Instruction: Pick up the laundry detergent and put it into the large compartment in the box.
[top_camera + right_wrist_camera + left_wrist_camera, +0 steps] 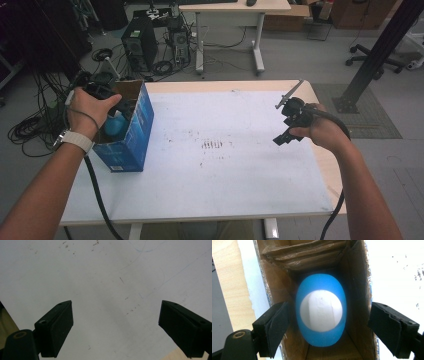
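A blue cardboard box [134, 131] stands open-topped near the table's left edge. Inside it sits a blue bottle [321, 312] with a white cap, seen from above in the left gripper view; its top [114, 124] peeks out in the high view. My left gripper [329, 327] hovers over the box mouth, open, jaws spread wider than the bottle and not touching it. A hand covers most of that gripper [98, 91] in the high view. My right gripper [116, 325] is open above bare white tabletop, held near the table's right edge [289, 122].
The white table [225, 175] bears small dark marks at its middle. On the floor beyond are a computer tower [139, 45], tangled cables, a second desk [235, 7], an office chair and a slanted black post [380, 50] at right.
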A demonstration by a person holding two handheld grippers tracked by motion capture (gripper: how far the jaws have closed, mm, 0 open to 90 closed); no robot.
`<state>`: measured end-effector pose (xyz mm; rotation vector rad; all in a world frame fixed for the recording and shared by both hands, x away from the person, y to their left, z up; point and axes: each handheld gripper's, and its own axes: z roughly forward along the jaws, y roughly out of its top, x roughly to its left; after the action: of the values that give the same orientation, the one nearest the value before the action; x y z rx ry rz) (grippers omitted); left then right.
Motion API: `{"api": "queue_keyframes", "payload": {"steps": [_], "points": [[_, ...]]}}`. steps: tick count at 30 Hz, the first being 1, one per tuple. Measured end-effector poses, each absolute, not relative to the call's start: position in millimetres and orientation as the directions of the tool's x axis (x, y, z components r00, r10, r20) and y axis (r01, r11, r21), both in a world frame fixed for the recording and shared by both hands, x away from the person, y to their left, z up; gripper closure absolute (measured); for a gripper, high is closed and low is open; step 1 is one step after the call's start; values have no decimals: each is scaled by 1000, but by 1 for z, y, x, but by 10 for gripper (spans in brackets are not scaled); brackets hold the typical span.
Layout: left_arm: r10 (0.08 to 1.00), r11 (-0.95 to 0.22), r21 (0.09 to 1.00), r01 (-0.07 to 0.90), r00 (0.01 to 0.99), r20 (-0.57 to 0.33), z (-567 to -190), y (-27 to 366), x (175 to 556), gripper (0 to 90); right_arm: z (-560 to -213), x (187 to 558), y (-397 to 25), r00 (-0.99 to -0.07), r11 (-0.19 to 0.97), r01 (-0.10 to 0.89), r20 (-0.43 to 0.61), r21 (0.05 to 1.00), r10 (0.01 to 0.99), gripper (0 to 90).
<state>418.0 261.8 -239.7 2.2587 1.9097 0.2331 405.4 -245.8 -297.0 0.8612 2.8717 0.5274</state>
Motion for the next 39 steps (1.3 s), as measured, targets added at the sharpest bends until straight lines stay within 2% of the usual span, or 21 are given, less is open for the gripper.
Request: {"api": "queue_keyframes", "payload": {"steps": [13, 25, 39], "points": [[986, -160, 242, 957, 166, -5, -225, 261, 412, 166, -295, 404, -245, -837, 782, 512, 2, 355, 547, 125], [984, -179, 250, 952, 179, 20, -213, 254, 406, 167, -294, 402, -244, -836, 780, 512, 1, 359, 548, 125], [970, -241, 275, 931, 244, 26, -194, 236, 399, 140, -292, 400, -245, -837, 781, 511, 0, 361, 547, 126]]}}
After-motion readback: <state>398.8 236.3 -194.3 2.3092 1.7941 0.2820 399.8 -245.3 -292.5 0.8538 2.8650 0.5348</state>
